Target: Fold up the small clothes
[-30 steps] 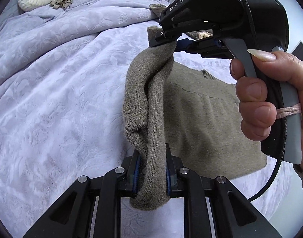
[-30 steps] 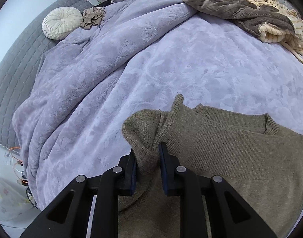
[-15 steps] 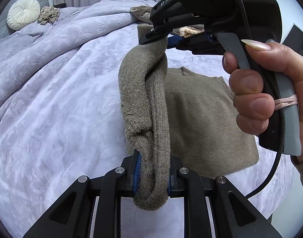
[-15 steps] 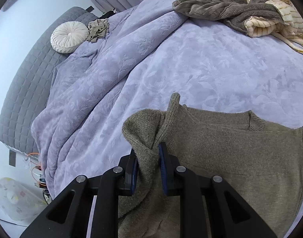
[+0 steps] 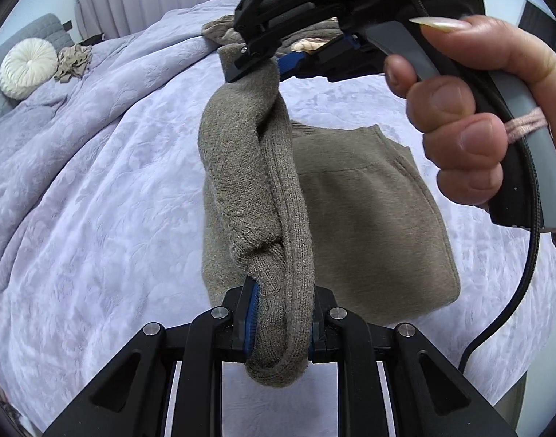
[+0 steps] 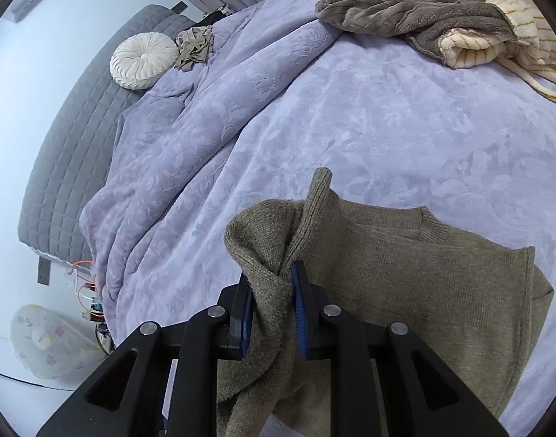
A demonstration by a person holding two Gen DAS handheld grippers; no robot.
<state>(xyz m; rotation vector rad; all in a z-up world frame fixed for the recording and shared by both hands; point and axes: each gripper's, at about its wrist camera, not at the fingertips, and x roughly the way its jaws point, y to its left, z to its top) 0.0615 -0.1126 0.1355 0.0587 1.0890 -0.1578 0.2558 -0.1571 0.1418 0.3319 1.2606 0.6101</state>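
An olive-brown knitted sweater [image 5: 369,218] lies on a lilac bedspread [image 5: 95,200], its body flat. One side of it is lifted off the bed. My left gripper [image 5: 281,313] is shut on the lower end of that lifted edge. My right gripper [image 5: 267,62] is shut on its upper end, so the knit hangs stretched between them. In the right wrist view the right gripper [image 6: 272,309] pinches a bunched fold of the sweater [image 6: 423,291], with the collar [image 6: 430,225] beyond it.
A pile of grey and cream striped clothes [image 6: 441,18] lies at the far right of the bed. A round white cushion [image 6: 143,60] and a crumpled beige cloth [image 6: 196,47] sit by the grey headboard [image 6: 77,127]. The bed's edge drops off at left.
Both grippers have lifted the held sweater edge higher above the bed and moved it over the sweater's body. Both grips are unchanged.
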